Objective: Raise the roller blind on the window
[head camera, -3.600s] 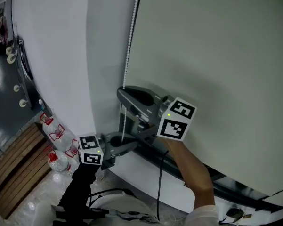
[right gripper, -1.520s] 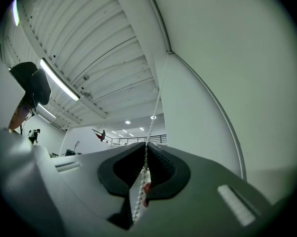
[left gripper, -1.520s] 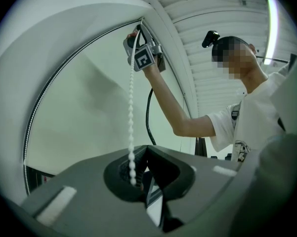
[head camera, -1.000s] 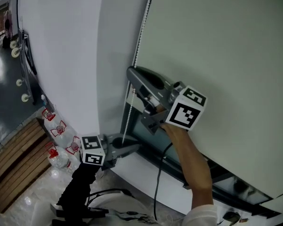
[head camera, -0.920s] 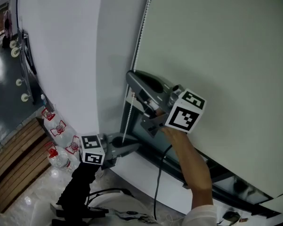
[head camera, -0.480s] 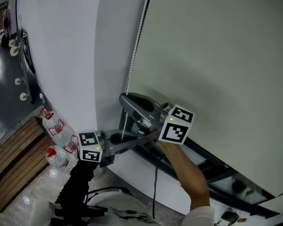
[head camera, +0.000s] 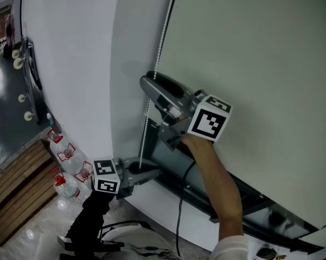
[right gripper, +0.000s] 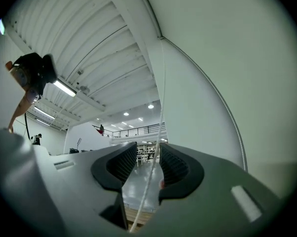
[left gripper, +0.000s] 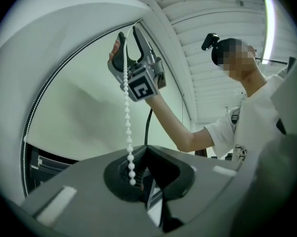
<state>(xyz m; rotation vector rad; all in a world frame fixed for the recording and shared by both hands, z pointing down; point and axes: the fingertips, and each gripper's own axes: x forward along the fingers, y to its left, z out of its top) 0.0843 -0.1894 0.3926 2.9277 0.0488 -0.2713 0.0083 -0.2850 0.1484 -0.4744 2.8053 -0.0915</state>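
Roller blind edge beside bead chain

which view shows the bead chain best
The left gripper view: each bead of the bead chain shows, running into the shut left tool. The head view shows it as a thin dotted line beside the roller blind; the right gripper view only as a blurred streak.
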